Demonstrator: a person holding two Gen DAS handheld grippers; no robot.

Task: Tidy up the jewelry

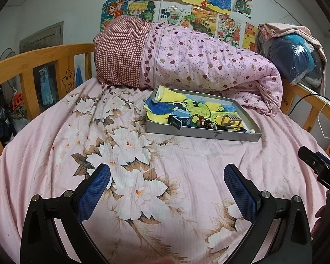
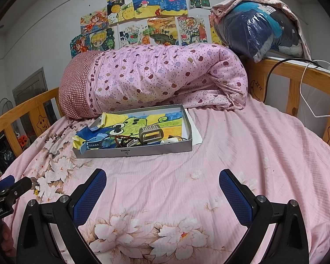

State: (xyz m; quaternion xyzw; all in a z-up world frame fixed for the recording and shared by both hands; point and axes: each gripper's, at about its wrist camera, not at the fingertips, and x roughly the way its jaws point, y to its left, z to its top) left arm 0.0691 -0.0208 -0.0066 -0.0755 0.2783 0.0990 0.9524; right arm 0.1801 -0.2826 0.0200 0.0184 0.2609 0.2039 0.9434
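Both grippers hover with jaws spread wide and empty above a pink floral bedsheet [image 2: 242,145], the left gripper [image 1: 167,187] and right gripper [image 2: 162,189] side by side. At about 12 o'clock from each lies a shallow grey tray [image 2: 143,150] lined with a child's drawing; a tangle of beaded jewelry [image 2: 125,142], a blue watch [image 2: 96,145] and a grey watch band [image 2: 150,133] crowd its near edge. A rolled pink quilt [image 2: 165,77] sits just behind it.

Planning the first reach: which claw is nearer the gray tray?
Roughly equal, right perhaps slightly closer. The left claw sits short of the tray, which lies ahead to its right; the right claw sees the tray ahead, slightly left. Both hang open over the bedsheet.
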